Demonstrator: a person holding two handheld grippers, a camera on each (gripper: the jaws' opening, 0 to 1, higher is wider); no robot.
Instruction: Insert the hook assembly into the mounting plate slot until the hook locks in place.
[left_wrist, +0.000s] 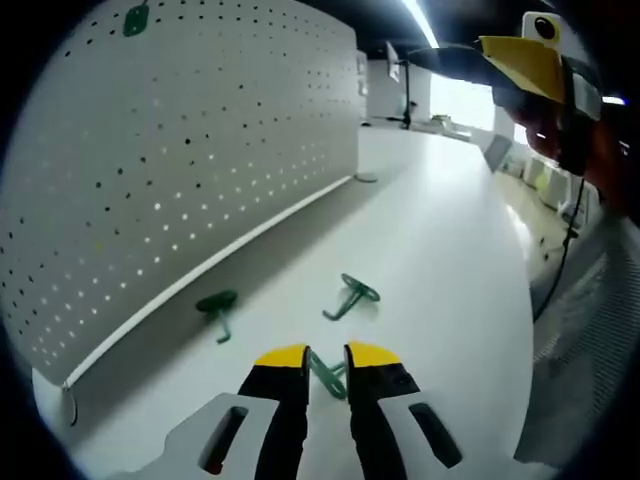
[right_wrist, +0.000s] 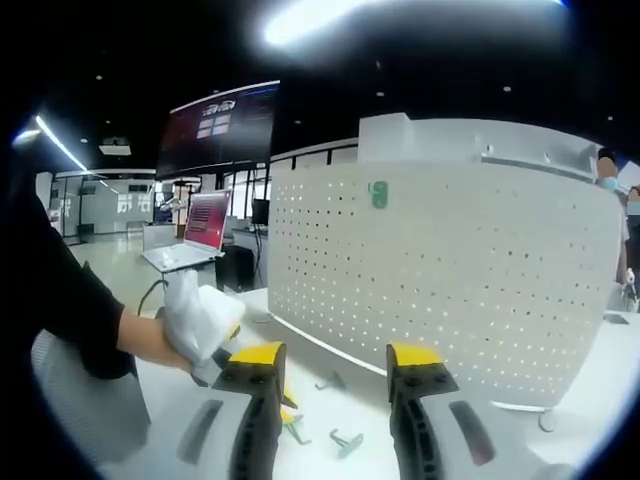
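Yellow-tipped jaws of the left gripper (left_wrist: 327, 357) rise at the bottom of the left gripper view, drawn in close on a green hook (left_wrist: 328, 376) that lies on the table (left_wrist: 440, 230). Its stem runs between the two tips, so the jaws look clenched on it, though whether they truly pinch it I cannot tell for sure.

From large to small: the white pegboard (left_wrist: 180, 160) stands upright along the far edge of the table, one small green piece (left_wrist: 136, 18) already fixed high up on it. On the table between the board's foot and the left jaws lie two more green hooks, one (left_wrist: 217, 309) near the base of the board, the other (left_wrist: 352, 296) further out toward the middle.

In the right gripper view the right gripper (right_wrist: 340, 360) hangs above the table facing the pegboard (right_wrist: 440, 280), its jaws released and well apart with nothing between them. A gloved hand (right_wrist: 195, 320) shows low at the left of that view.

What the next move turns on, I would judge: the held hook sits at the left jaws, and the board stands ahead and to the left of them. Its stem lies roughly along the jaws, so it would need to be lifted and pointed at the holes. The left gripper is the nearer one.
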